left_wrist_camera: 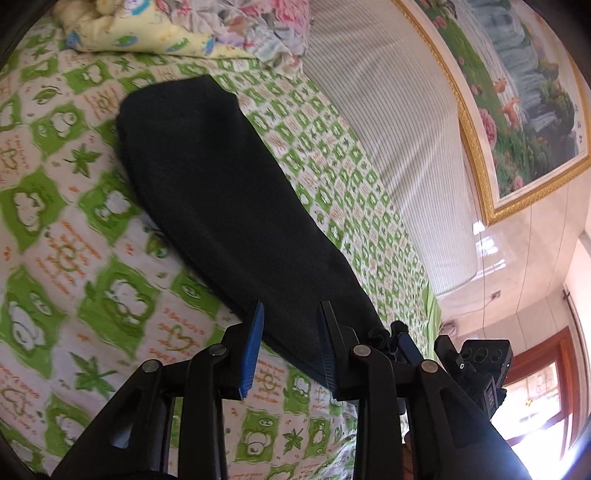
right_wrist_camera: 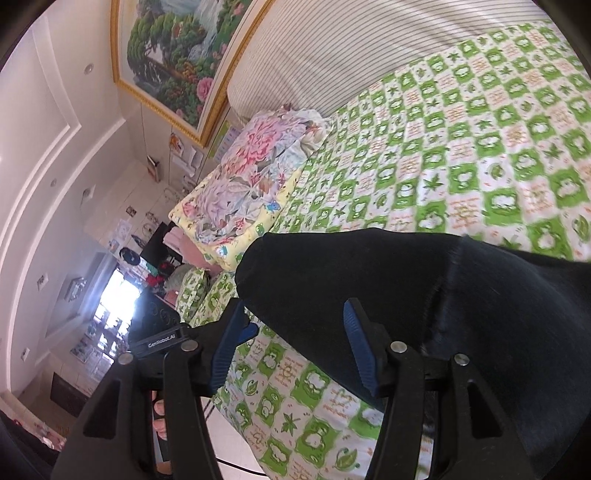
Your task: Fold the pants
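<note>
Black pants (left_wrist_camera: 225, 199) lie folded lengthwise as a long dark strip on the green-and-white patterned bed sheet (left_wrist_camera: 74, 236). My left gripper (left_wrist_camera: 290, 314) is open, its blue pads either side of the near end of the strip, just above the cloth. In the right wrist view the pants (right_wrist_camera: 424, 295) fill the lower right. My right gripper (right_wrist_camera: 293, 310) is open over the rounded end of the pants near the bed's edge. Neither gripper holds cloth. The other gripper (left_wrist_camera: 476, 365) shows at the right in the left wrist view.
A folded floral quilt and yellow pillow (right_wrist_camera: 243, 184) sit at one end of the bed, also seen in the left wrist view (left_wrist_camera: 192, 26). A striped headboard (left_wrist_camera: 388, 129) and a framed landscape picture (left_wrist_camera: 517, 92) stand behind. The bed's edge (right_wrist_camera: 236, 413) drops to the floor.
</note>
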Action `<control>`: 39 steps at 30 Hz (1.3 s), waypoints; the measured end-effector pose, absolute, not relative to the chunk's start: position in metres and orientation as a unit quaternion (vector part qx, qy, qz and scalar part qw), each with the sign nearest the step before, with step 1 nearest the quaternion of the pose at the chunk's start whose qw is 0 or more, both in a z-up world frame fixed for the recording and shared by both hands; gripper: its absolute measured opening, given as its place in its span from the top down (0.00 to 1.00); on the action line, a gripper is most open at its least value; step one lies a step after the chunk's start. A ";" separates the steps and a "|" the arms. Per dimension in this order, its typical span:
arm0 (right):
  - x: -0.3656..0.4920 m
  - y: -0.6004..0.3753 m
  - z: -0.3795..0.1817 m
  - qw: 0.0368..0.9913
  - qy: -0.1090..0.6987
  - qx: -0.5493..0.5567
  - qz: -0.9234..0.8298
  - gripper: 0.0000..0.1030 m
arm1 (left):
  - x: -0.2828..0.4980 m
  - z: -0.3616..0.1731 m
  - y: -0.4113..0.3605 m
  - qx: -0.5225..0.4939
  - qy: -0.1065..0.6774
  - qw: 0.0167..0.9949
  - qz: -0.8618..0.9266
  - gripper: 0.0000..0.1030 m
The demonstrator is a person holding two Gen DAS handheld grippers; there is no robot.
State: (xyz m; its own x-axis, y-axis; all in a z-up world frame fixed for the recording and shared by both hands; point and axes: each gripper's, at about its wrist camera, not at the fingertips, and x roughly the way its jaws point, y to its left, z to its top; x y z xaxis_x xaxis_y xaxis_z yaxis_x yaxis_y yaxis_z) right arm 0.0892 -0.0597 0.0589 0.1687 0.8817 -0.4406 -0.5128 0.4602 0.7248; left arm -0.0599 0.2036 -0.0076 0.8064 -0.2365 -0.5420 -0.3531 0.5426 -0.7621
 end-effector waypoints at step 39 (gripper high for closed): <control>0.172 0.172 0.057 0.675 0.488 -0.032 0.553 0.35 | -0.072 -0.046 0.295 -0.516 0.279 0.797 0.144 0.55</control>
